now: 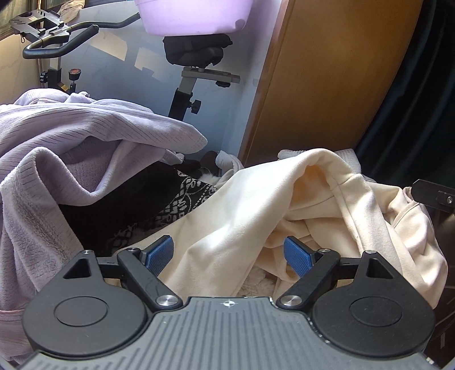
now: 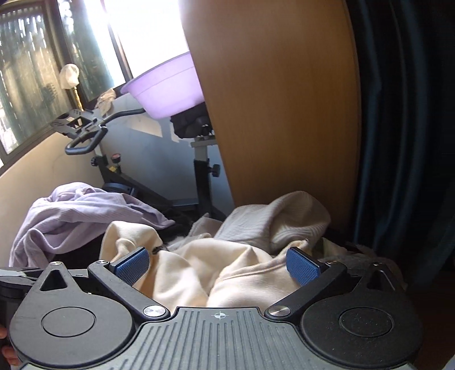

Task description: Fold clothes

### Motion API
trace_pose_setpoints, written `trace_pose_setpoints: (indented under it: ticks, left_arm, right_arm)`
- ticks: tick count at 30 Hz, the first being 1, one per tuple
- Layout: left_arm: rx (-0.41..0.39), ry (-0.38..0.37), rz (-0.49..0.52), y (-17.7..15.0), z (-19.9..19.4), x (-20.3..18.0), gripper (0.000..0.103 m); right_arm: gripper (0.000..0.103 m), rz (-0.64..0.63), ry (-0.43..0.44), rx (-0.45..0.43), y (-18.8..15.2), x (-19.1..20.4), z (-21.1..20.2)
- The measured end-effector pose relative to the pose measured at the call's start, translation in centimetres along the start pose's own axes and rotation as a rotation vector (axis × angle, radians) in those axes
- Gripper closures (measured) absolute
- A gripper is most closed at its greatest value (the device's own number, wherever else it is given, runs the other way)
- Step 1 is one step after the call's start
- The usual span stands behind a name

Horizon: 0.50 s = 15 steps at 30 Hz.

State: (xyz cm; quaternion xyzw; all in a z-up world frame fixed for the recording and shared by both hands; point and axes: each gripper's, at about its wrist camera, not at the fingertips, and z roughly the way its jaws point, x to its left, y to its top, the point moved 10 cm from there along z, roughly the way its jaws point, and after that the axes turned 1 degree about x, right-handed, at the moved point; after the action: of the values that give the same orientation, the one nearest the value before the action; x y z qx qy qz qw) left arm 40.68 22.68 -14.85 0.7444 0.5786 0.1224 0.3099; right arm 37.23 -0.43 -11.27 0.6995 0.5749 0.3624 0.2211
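Note:
A cream garment (image 1: 250, 210) lies crumpled in a heap of clothes. My left gripper (image 1: 229, 254) is open, its blue pads (image 1: 159, 252) on either side of a cream fold. The same cream garment (image 2: 204, 267) fills the space between the blue pads (image 2: 303, 266) of my right gripper (image 2: 217, 266), which is open too. A lilac ribbed garment (image 1: 71, 133) lies bunched to the left, also seen as the lilac garment (image 2: 76, 216). A black patterned piece (image 1: 176, 202) is partly buried between them. A pale ribbed knit (image 2: 273, 219) sits behind the cream one.
An exercise bike (image 1: 187, 85) stands behind the pile, with a purple basin (image 1: 193, 17) on its saddle. A wooden panel (image 1: 327, 79) rises at the right, next to a dark curtain (image 2: 403, 128). Windows (image 2: 28, 79) are at the far left. Part of the other gripper (image 1: 435, 196) shows at the right edge.

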Motion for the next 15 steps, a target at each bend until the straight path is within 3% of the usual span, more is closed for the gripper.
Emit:
trace_pose_setpoints:
  ticks: [6, 10, 15]
  left_arm:
    - [0.009, 0.006, 0.0, -0.2, 0.0, -0.5, 0.011]
    - [0.011, 0.015, 0.006, -0.2, 0.0, -0.6, 0.01]
    - [0.011, -0.001, -0.006, -0.1, -0.2, -1.0, 0.008]
  right_arm:
    - [0.001, -0.13, -0.082, 0.107, -3.2, 0.2, 2.2]
    - [0.001, -0.217, -0.106, 0.126, -4.5, 1.8, 2.8]
    - [0.001, -0.22, -0.105, 0.137, -5.1, 2.2, 2.9]
